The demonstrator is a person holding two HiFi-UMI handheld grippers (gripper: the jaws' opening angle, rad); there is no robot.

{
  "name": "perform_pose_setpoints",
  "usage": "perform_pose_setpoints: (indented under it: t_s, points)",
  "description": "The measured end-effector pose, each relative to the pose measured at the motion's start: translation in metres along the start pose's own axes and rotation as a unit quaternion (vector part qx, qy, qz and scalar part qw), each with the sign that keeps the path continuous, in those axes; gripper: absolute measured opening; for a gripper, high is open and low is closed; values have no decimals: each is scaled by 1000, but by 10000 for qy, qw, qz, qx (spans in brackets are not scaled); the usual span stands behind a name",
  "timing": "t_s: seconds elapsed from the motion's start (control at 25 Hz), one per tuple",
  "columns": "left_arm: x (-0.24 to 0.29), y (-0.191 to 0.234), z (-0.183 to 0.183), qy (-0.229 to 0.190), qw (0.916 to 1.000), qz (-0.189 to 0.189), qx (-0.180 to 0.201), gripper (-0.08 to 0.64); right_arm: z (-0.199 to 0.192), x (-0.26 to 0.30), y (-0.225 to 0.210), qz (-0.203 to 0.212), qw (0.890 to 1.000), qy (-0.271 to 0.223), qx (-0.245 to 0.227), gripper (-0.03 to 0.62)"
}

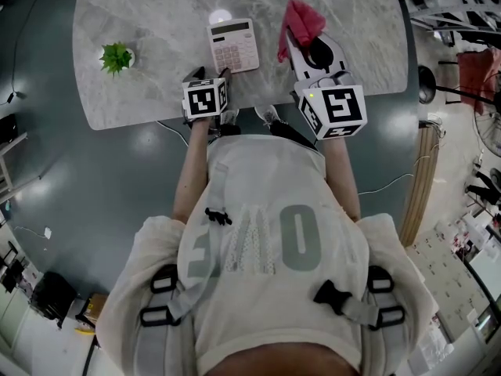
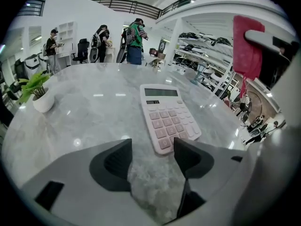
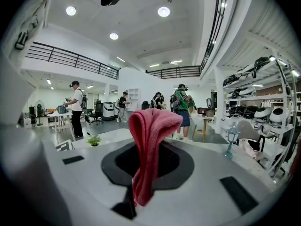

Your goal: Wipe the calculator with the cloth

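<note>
Firstly, the left gripper [image 2: 151, 146] was recorded with its jaws moderately apart and nothing between them; only bare marble showed in the gap. In the head view this left gripper [image 1: 211, 75] sat low at the near edge of the surface [image 1: 156, 22], left of centre frame. The pink calculator [image 2: 169, 114] lay flat just ahead of it, keys up, display end farthest from the gripper. Its near edge was just beside the tip of the jaw at frame right; contact could not be confirmed. In the head view the calculator [image 1: 233, 45] lay at upper centre, directly beyond the left gripper.

The right gripper [image 3: 146, 160] was clamped on the red cloth [image 3: 148, 140], which rose from between the jaws, folded over and drooped back down. In the head view the right gripper [image 1: 304, 39] was right of centre, with the cloth [image 1: 301, 20] at its far end, just to the right of the calculator and apart from it. The cloth appeared clear of the surface.

A small potted plant [image 1: 116, 56] stood on the surface at upper left, well apart from the calculator. Several persons [image 2: 134, 41] stood beyond the far edge of the surface [image 2: 94, 107].
</note>
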State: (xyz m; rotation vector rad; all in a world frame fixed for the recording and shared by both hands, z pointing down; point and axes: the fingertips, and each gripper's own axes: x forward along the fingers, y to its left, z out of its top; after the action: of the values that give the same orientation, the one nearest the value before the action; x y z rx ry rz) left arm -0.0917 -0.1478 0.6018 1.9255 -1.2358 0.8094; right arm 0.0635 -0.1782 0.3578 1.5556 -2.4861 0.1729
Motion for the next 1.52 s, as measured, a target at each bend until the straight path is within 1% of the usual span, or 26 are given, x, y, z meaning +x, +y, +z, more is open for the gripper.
perform_pose_setpoints:
  t_s: [0.12, 0.24, 0.32, 0.4, 0.48, 0.52, 0.56, 0.64, 0.72, 0.84, 0.92, 0.96, 1.0, 1.12, 1.16, 1.2, 1.36, 1.4, 1.44, 1.48, 1.52]
  points:
    - [0, -1, 0, 31, 10000, -3, 2, 285, 4, 4, -2, 23, 10000, -14, -64, 58]
    - [-1, -3, 0, 37, 10000, -4, 6, 285, 11, 13, -4, 57, 9995, -16, -321, 58]
    - [0, -2, 0, 18, 10000, -8, 13, 285, 18, 23, -4, 98, 9978, 1, -652, 58]
    - [1, 0, -1, 17, 10000, -7, 9, 285, 22, 35, -1, 195, 9937, 78, -1098, 58]
    - [2, 1, -1, 33, 10000, 1, 1, 285, 23, 48, 5, 377, 9841, 291, -1709, 58]
    - [2, 1, -1, 42, 10000, 3, -1, 285, 20, 55, 9, 480, 9756, 447, -2096, 58]
    - [2, 1, -1, 49, 10000, 4, -1, 285, 17, 61, 13, 567, 9643, 607, -2513, 58]
    - [2, 1, 0, 45, 10000, 0, -2, 285, 9, 73, 19, 721, 9369, 883, -3306, 57]
    - [1, 0, 0, 41, 10000, 2, -7, 285, 0, 83, 26, 926, 9061, 1100, -3978, 57]
    - [0, 0, -1, 74, 10000, 20, -15, 285, -18, 95, 36, 1232, 8607, 1353, -4750, 57]
    - [0, 0, 0, 98, 9999, 18, -16, 285, -33, 103, 39, 1376, 8369, 1509, -5079, 57]
    - [1, 0, 0, 102, 9999, 8, -15, 285, -40, 107, 40, 1446, 8283, 1587, -5175, 57]
    - [1, 0, 0, 101, 9999, -2, -13, 285, -47, 111, 42, 1528, 8230, 1667, -5210, 57]
    - [1, 1, 1, 109, 9999, -15, -12, 285, -71, 122, 42, 1747, 8181, 1923, -5130, 57]
    - [1, 1, 1, 121, 9999, -16, -15, 285, -79, 124, 41, 1780, 8124, 2020, -5172, 57]
    - [0, 2, 1, 134, 9999, -19, -19, 285, -87, 126, 39, 1798, 8030, 2122, -5271, 57]
    - [2, 2, 1, 153, 9999, -23, -24, 285, -121, 132, 32, 1859, 7525, 2524, -5792, 57]
    - [2, 2, 1, 151, 9999, -22, -22, 285, -129, 133, 30, 1866, 7434, 2605, -5871, 57]
    - [2, 2, 2, 147, 9999, -23, -18, 285, -135, 135, 29, 1863, 7380, 2673, -5909, 57]
    - [2, 2, 2, 141, 9999, -25, -13, 285, -140, 137, 28, 1849, 7361, 2730, -5911, 57]
    - [2, 2, 2, 134, 9999, -27, -13, 285, -145, 139, 27, 1824, 7367, 2782, -5888, 57]
